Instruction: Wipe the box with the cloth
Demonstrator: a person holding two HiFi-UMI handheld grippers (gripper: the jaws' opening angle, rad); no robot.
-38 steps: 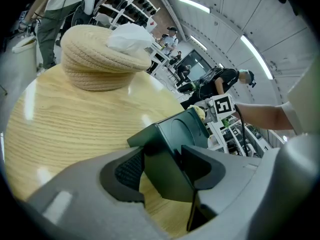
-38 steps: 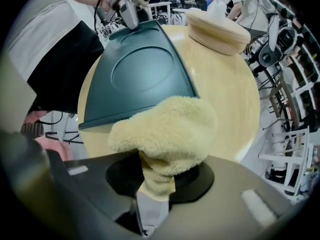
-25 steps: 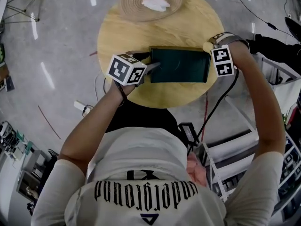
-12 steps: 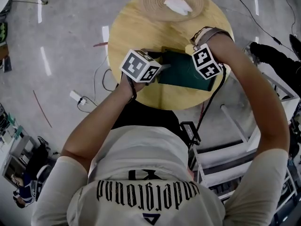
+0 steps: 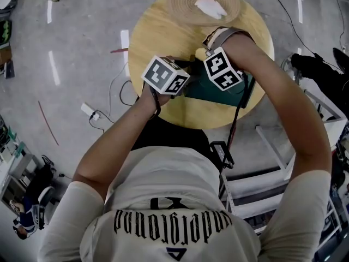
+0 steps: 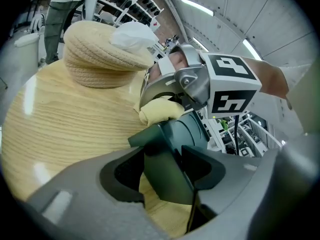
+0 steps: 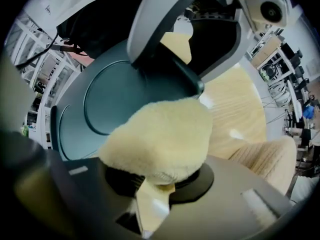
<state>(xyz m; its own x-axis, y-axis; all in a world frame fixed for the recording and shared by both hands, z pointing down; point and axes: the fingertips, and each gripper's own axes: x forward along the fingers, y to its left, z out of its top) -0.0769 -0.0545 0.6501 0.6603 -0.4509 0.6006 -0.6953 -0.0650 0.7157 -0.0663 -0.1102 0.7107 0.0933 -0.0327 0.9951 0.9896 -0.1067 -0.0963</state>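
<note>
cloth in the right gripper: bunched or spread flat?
Bunched. The cloth is a rounded wad clamped in the right gripper jaws, sitting over the box top, not laid out flat.

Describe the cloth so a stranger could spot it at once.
On the round wooden table, find the dark green box. The cloth is the fluffy pale-yellow wad on its lid, pinched by the right gripper, unlike the white wad in the woven basket.

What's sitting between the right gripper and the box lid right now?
The yellow cloth: the right gripper is shut on it, and it appears to rest against the dark green box. The right gripper view shows this.
</note>
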